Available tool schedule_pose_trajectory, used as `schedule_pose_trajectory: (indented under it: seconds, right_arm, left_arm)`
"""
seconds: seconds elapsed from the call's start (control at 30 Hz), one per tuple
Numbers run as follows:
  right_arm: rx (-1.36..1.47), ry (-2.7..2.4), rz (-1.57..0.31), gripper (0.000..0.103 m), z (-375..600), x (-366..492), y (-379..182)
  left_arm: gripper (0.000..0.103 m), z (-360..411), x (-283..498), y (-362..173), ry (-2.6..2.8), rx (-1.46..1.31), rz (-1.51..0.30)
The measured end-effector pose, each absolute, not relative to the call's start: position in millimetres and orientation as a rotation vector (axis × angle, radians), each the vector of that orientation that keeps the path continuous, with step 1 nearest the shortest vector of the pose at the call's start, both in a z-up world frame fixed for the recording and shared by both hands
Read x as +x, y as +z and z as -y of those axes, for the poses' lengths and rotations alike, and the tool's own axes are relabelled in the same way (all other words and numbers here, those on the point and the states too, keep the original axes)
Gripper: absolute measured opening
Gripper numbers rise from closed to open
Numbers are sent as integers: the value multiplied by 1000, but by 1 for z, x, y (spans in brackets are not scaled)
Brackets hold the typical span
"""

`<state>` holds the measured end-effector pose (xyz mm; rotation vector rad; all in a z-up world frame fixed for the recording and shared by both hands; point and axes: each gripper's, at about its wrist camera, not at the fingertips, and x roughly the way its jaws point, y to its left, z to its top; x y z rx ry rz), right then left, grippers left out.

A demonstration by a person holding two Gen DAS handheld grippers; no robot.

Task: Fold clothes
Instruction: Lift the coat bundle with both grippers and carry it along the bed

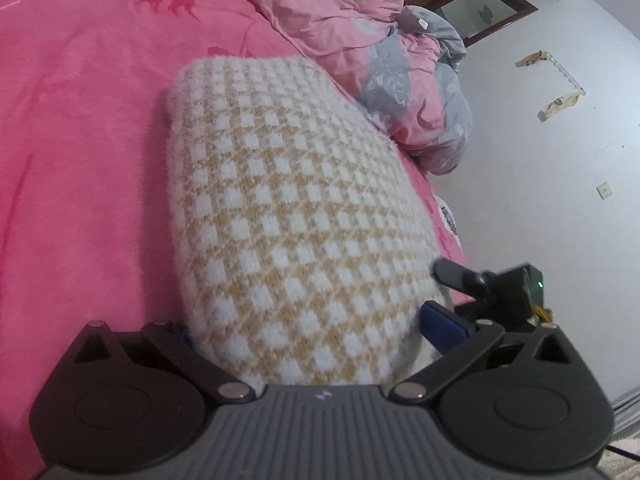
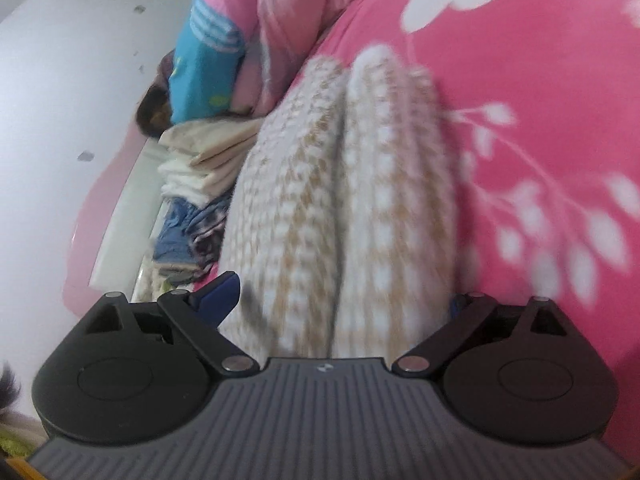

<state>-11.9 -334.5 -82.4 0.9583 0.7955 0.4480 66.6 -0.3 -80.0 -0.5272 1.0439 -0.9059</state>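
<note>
As the pink bed sheet (image 1: 80, 160) fills most of both views, what else should the reader pick out? (Student)

By size: a crumpled quilt (image 1: 360, 20) lies far ahead and to the right of the left gripper (image 1: 312, 326). Directly ahead of that gripper, running back into its gap, is the checked knit sweater (image 1: 288, 184), gathered into a thick oblong bundle on the sheet. A stack of folded clothes (image 2: 200, 168) sits ahead and to the left of the right gripper (image 2: 336, 300). (Tutor)

How do the grippers stand? (Student)

Each has its fingers wide apart and straddles one end of the bundle, so the knit fills the gap. One blue pad (image 1: 444, 326) lies against the sweater's right flank. Whether the pads press or merely bracket cannot be settled. The right wrist view is blurred and shows two rolled layers side by side. (Tutor)

How far along is the fold? (Student)

Judged from the bundle alone, this fits either a last fold being squared or a finished bundle about to be shifted. (Tutor)

What could go wrong? (Student)

Probably three things. A bulky, springy knit between spread fingers may relax, letting the two layers splay. If only the outer layer is caught, the inner one could sag out when raised. Uneven motion of the two ends would twist the bundle. (Tutor)
</note>
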Motion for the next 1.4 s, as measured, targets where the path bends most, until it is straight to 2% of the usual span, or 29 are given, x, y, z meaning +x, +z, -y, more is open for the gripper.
schedule_pose_trajectory:
  seconds: [0.13, 0.27, 0.37, 0.8, 1.07, 1.4]
  right_arm:
    - [913, 513, -829, 94, 320, 16, -82]
    - [933, 497, -835, 75, 323, 14, -74]
    - [964, 486, -811, 69, 324, 12, -70]
    - [949, 414, -677, 65, 362, -40, -31]
    - [881, 280, -574, 65, 462, -97, -6]
    - [740, 59, -523, 65, 637, -142, 27]
  left_arm:
    - [103, 6, 67, -78, -885, -535, -1045]
    - [103, 12, 64, -72, -870, -518, -1050]
    - [103, 16, 63, -64, -859, -503, -1054]
    - [103, 82, 42, -19, -1016, -426, -1039]
    - [103, 212, 32, -4, -1196, -281, -1046]
    - [103, 454, 53, -27, -1412, -245, -1059]
